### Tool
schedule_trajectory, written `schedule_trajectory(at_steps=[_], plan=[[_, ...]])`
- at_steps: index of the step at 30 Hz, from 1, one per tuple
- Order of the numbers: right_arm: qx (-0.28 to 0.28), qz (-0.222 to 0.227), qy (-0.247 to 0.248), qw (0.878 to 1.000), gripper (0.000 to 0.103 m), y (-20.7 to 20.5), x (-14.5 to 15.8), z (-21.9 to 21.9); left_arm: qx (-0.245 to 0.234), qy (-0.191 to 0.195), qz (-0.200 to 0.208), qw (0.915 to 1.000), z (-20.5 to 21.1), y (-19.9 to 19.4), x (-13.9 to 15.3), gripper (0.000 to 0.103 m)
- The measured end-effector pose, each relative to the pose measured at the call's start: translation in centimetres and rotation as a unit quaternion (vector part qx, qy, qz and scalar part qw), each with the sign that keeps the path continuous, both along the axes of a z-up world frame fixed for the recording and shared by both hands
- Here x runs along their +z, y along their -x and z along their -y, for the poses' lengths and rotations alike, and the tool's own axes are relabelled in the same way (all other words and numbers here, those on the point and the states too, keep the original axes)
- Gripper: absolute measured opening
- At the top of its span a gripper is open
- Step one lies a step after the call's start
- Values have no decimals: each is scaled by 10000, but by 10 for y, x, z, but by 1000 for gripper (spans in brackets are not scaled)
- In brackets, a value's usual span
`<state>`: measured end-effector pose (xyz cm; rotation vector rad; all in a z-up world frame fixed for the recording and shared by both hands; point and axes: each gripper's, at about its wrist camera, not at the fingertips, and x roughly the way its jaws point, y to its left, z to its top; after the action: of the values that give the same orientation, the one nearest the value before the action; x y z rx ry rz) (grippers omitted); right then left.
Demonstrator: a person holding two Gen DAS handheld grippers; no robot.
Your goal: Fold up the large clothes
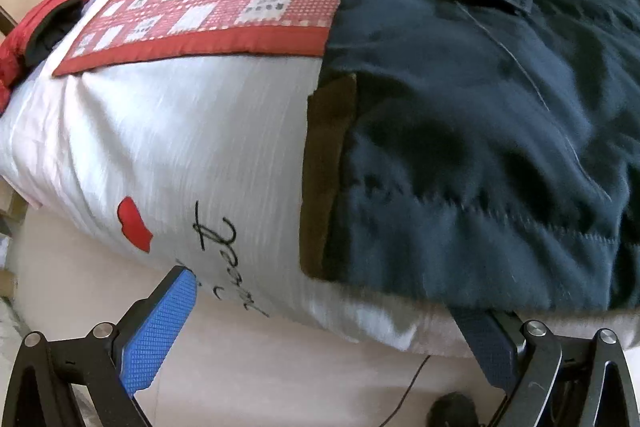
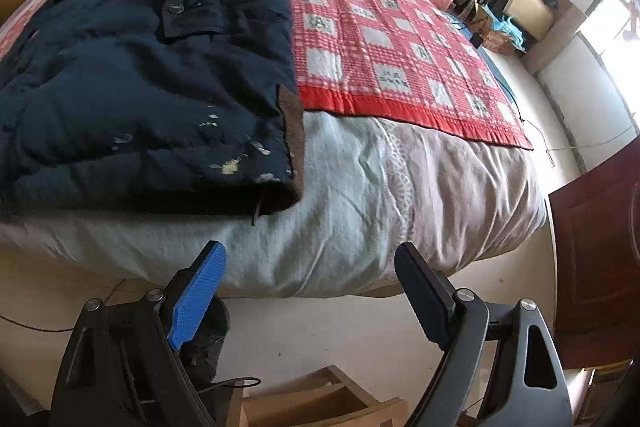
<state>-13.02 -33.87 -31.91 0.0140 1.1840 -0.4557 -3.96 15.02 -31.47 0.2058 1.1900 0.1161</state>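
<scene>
The dark blue padded coat [image 2: 132, 83] lies spread flat on the bed [image 2: 360, 187], partly over the red checked blanket [image 2: 384, 43]. Both the left gripper [image 1: 332, 311] and right gripper [image 2: 308, 267] are spread apart, holding nothing. Probably bulky, soft and floppy (slick shell too); best pinched at the brown hem corner [image 2: 292, 131]

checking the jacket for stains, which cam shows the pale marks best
The right wrist view: the pale marks sit in plain sight near the hem of the navy jacket. The left wrist view shows the jacket close up but blurred, with no marks visible.
</scene>
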Motion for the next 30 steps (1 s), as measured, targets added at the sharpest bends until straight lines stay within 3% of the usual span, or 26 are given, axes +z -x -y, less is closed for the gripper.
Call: schedule_trajectory(at_steps=[9,19,25,27,30], plan=[[77,-4,43,10000,88,-16,1,-5,-30,92,-87,9999,-2,-10,-4,102],[-20,-11,72,10000,88,-22,-1,-1,359,383,645,9965,-28,-12,16,102],[-47,44,82,9999,88,-23,0,5,264,335,962,9944,-33,-18,29,103],[-45,66,77,9999,88,-23,0,6,191,375,828,9957,-29,-23,25,103],[-102,82,69,9999,88,-25,-2,9,-107,-1,571,9983,-16,-28,10,103]])
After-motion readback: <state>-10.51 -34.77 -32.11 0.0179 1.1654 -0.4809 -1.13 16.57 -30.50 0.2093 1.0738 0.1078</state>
